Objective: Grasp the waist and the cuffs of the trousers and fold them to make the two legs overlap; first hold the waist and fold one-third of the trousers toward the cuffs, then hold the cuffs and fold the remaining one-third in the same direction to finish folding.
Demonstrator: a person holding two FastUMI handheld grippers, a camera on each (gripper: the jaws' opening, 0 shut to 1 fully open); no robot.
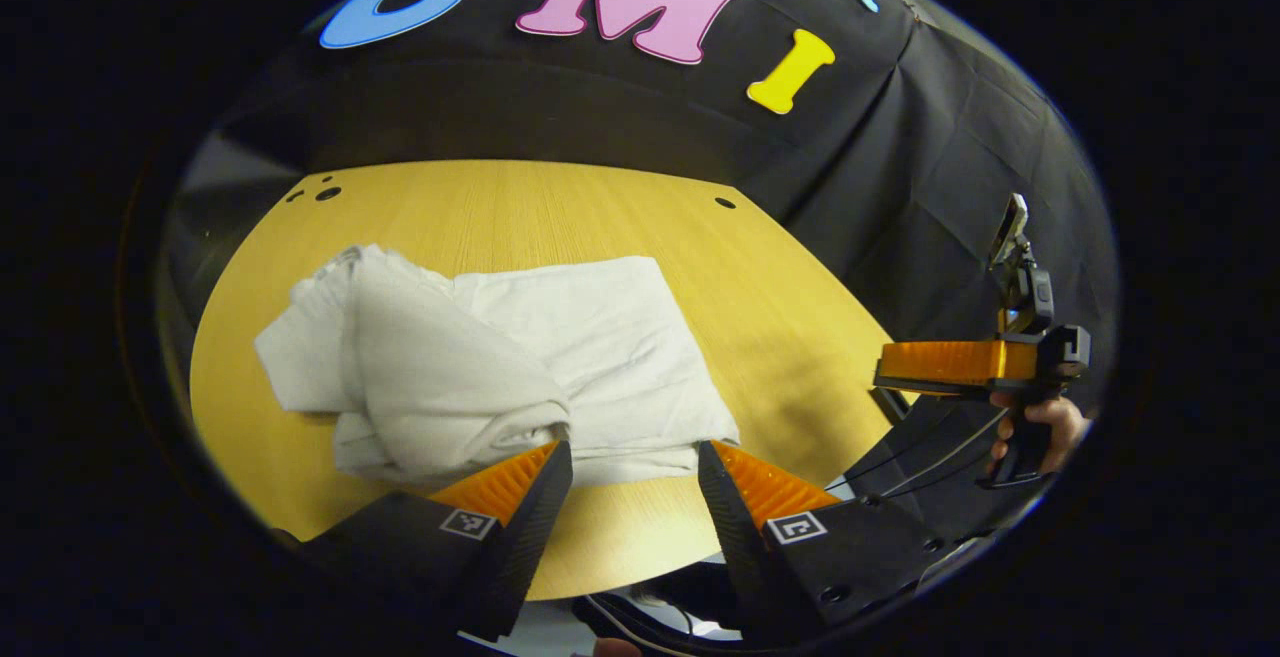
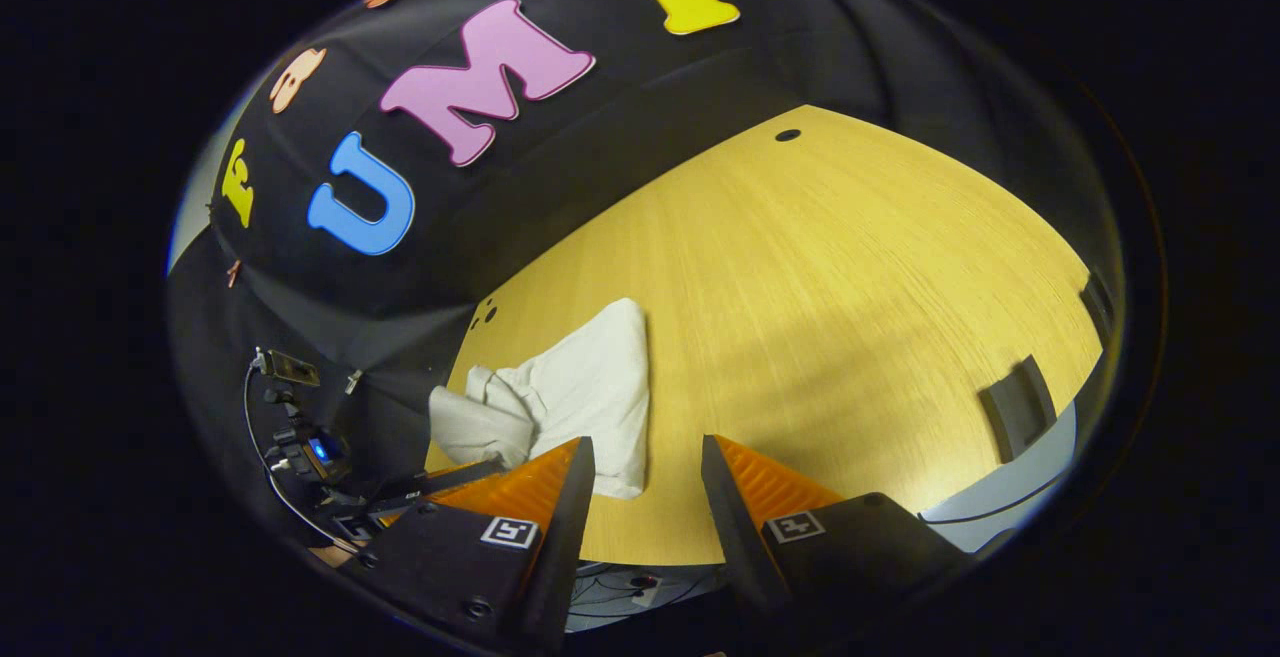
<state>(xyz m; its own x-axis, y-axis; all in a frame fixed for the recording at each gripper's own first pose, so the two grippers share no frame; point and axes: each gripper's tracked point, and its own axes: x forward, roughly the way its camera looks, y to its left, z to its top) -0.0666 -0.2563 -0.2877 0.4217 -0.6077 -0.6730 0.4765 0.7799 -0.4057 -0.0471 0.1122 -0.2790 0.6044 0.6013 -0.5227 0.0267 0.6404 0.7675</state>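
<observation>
The white trousers [image 1: 560, 357] lie folded into a compact bundle on the wooden table [image 1: 780, 277], with a rumpled flap heaped over their left part. My left gripper [image 1: 634, 457] hovers open just in front of the bundle's near edge, nothing between its fingers. Off the table's right side, a hand holds my right gripper [image 1: 945, 362] in the air, seen side-on in the left gripper view. In the right gripper view the trousers [image 2: 580, 397] sit at the table's left end, and my right gripper [image 2: 642, 452] is open and empty, well to their right.
The table [image 2: 850, 317] stretches bare to the right of the bundle, with small round holes [image 1: 327, 194] near its far corners. A dark bracket [image 2: 1020, 405] sits on its right edge. The black cloth wall stands behind.
</observation>
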